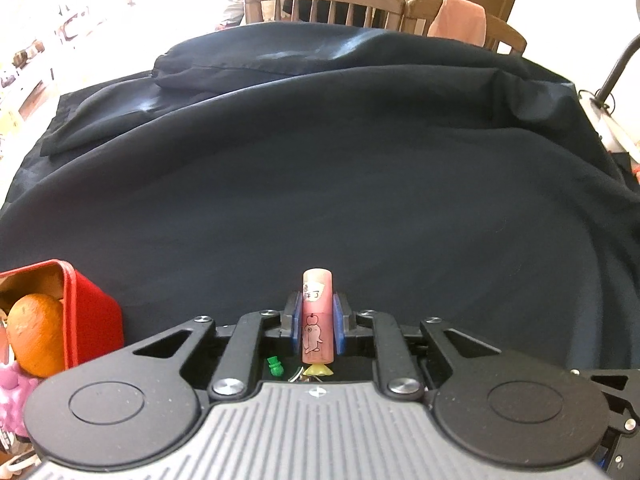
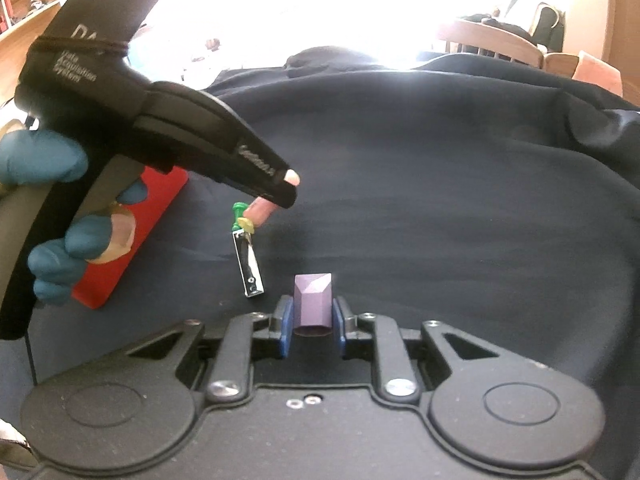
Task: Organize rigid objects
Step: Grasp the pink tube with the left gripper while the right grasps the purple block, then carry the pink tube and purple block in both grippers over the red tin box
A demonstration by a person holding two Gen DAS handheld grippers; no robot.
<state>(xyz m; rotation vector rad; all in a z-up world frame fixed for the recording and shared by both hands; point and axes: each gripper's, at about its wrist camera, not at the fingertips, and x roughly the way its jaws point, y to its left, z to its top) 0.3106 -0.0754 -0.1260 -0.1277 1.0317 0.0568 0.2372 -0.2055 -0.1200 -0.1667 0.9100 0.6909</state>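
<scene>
My left gripper point(image 1: 317, 322) is shut on a pink cylinder point(image 1: 317, 316) with a cartoon print, held above the dark cloth point(image 1: 360, 200). A green charm point(image 1: 275, 366) and a yellow piece point(image 1: 317, 370) hang from its near end. In the right wrist view the left gripper point(image 2: 280, 194) shows with the pink cylinder point(image 2: 260, 210), and a shiny metal tag point(image 2: 250, 270) dangles from it. My right gripper point(image 2: 312, 322) is shut on a purple faceted block point(image 2: 313, 302) over the cloth.
A red box point(image 1: 92, 316) at the left holds an orange point(image 1: 36, 336); a pink toy point(image 1: 12, 396) is beside it. The red box point(image 2: 132, 240) also shows behind the gloved hand. Wooden chairs point(image 1: 324, 0) stand beyond the table. A lamp arm point(image 1: 616, 68) is far right.
</scene>
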